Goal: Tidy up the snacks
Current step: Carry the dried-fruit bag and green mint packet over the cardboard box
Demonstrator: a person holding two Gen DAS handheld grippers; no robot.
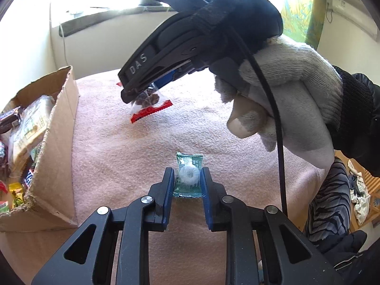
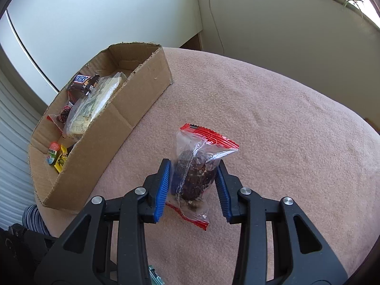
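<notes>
Close in, the left hand-held gripper (image 1: 187, 180) pinches a green candy packet (image 1: 188, 174), and the right hand-held gripper (image 2: 192, 182) has its pads on a clear bag of brown snack (image 2: 196, 166), low over the pink worktop (image 2: 285, 118). Farther off at ten o'clock, the cardboard box (image 2: 133, 109) already has a chocolate bar (image 2: 83, 82), a big clear pack (image 2: 92, 104) and small candies (image 2: 58, 156) inside, so I think these two are the last ones to go in.
</notes>
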